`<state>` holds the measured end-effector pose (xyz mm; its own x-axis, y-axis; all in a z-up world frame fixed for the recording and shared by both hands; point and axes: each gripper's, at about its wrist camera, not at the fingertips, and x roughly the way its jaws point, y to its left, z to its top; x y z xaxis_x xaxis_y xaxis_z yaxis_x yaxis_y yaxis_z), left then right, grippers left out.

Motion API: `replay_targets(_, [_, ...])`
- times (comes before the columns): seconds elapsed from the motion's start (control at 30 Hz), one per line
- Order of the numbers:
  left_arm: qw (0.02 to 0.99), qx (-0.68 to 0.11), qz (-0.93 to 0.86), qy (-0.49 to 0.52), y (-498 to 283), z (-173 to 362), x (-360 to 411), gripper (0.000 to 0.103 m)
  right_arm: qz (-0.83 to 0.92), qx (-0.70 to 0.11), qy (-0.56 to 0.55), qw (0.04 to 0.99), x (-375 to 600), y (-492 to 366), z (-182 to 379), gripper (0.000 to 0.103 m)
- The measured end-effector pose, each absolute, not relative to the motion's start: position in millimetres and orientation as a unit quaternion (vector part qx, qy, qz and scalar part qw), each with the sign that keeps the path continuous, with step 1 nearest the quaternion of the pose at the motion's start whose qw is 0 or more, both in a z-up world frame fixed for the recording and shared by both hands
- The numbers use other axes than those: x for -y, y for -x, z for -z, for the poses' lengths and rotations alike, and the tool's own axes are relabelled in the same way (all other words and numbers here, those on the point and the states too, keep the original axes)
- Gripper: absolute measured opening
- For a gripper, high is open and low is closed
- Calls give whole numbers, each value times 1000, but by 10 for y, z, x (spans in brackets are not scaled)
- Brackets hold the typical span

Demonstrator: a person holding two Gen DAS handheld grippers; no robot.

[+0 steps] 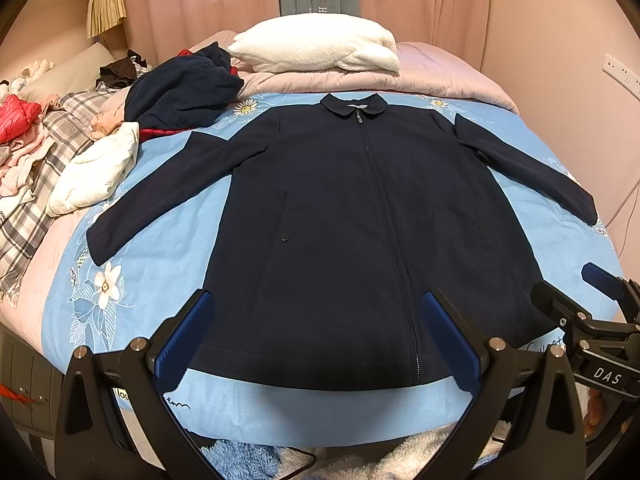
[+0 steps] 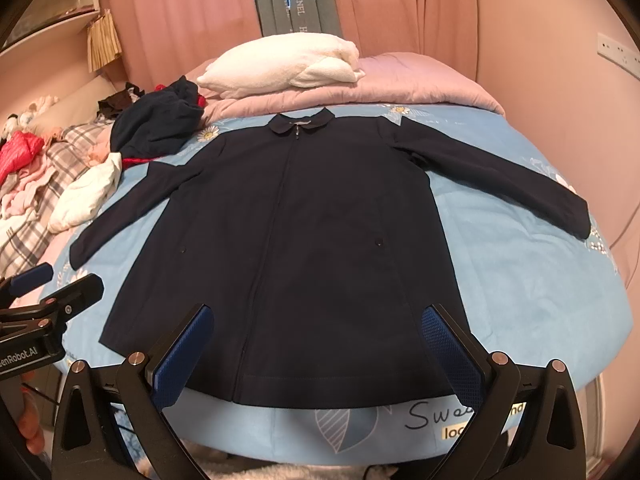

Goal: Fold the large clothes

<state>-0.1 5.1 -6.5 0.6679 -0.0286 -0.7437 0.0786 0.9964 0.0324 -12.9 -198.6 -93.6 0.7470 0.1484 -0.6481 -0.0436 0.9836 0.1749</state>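
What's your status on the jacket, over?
Both claws open, left claw and right claw hovering at the hem. Navy jacket flat, zipped, sleeves spread, unfolded. White garment by one sleeve, not blocking.

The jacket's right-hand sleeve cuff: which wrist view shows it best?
The right wrist view: the cuff lies well inside the frame on the blue sheet, with the whole sleeve visible up to the shoulder. The left wrist view also shows the cuff, but nearer the distorted edge of the fisheye image.
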Motion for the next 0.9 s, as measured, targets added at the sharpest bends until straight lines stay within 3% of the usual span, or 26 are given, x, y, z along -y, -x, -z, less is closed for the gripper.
replay_targets(0.47, [913,-405,37,-19,-3,79,-86,103,-60,-348,-85,932,2008,137,944,103])
replay_targets(0.77, [899,-379,172,136,-138,201,-325,103,-210,-248,-262,908,2538,194,1121,103])
replay_targets(0.9, [891,-391,190,134,-287,355,-171,103,-207,-246,-290,901,2799,81,1397,103])
